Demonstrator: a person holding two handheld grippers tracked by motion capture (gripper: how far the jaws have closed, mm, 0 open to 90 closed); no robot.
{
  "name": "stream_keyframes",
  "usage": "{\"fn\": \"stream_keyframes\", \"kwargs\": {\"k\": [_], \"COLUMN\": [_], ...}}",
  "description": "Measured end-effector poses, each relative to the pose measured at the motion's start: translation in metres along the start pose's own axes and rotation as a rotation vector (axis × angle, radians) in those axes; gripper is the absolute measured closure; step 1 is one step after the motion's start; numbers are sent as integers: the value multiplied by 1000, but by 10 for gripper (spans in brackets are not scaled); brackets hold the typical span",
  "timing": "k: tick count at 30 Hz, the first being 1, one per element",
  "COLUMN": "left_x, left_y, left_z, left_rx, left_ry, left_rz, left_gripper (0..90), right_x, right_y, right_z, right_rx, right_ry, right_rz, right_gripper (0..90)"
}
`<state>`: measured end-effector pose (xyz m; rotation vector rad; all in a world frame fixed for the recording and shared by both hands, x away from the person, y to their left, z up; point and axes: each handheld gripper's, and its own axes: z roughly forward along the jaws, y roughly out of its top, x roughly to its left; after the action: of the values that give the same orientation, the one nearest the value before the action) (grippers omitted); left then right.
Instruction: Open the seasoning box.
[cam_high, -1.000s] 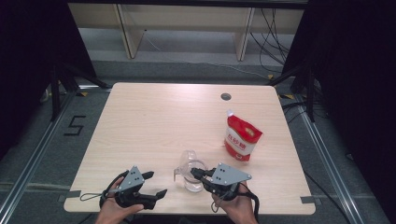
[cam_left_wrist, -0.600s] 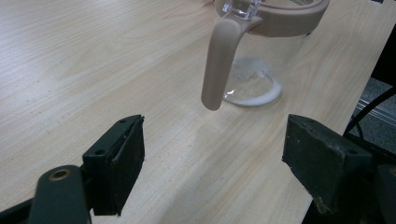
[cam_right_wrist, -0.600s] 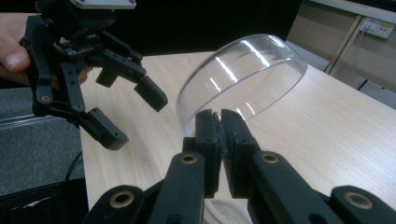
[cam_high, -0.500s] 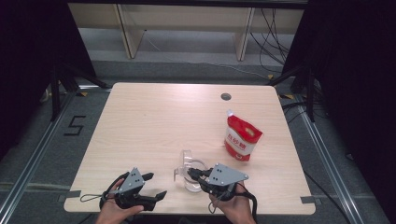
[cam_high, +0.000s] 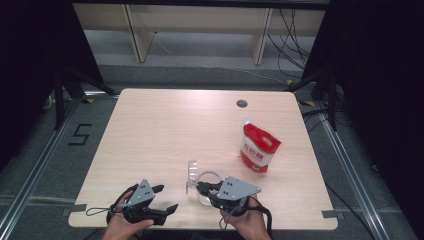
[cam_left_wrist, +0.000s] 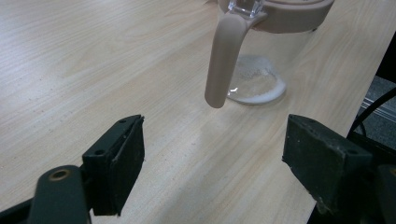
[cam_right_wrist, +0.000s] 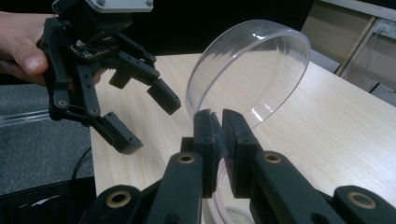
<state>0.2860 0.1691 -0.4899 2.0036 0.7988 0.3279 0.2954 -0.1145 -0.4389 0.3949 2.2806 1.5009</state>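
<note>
My right gripper (cam_right_wrist: 219, 135) has its jaws clenched on the clear jug's (cam_high: 205, 187) rim; left gripper (cam_left_wrist: 215, 158) jaws released, beige handle (cam_left_wrist: 219, 60) ahead.

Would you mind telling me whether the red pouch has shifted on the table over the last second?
No. The red pouch stands at the same spot, just below and right of the dark hole in the table, as before.

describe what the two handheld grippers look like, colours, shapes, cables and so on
Both the left gripper and the right gripper are black linkage frames with brass-coloured pivot pins, ending in flat rectangular black pads. Each carries a grey three-cornered plate on top and trails a thin black cable. No sleeves visible.
</note>
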Motion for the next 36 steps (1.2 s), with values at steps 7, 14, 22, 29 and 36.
{"fn": "stream_keyframes", "kwargs": {"k": [7,14,22,29,36], "left_x": [1,2,2,0,4], "left_y": [1,1,1,2,5], "left_z": [-1,-2,-2,-1,-6], "left_rx": [0,-5,12,0,-16], "left_ry": [3,2,18,6,13], "left_rz": [9,-1,25,20,9], "left_gripper": [201,192,153,153,153], "right_x": [4,-7,-25,-37,-48], "right_y": [1,-5,-16,-25,-40], "right_z": [2,-7,-24,-35,-49], "right_rx": [16,14,16,2,16], "right_ry": [18,-20,-72,-117,-109], "right_rz": [20,28,74,101,105], "right_gripper": [839,801,746,673,572]}}
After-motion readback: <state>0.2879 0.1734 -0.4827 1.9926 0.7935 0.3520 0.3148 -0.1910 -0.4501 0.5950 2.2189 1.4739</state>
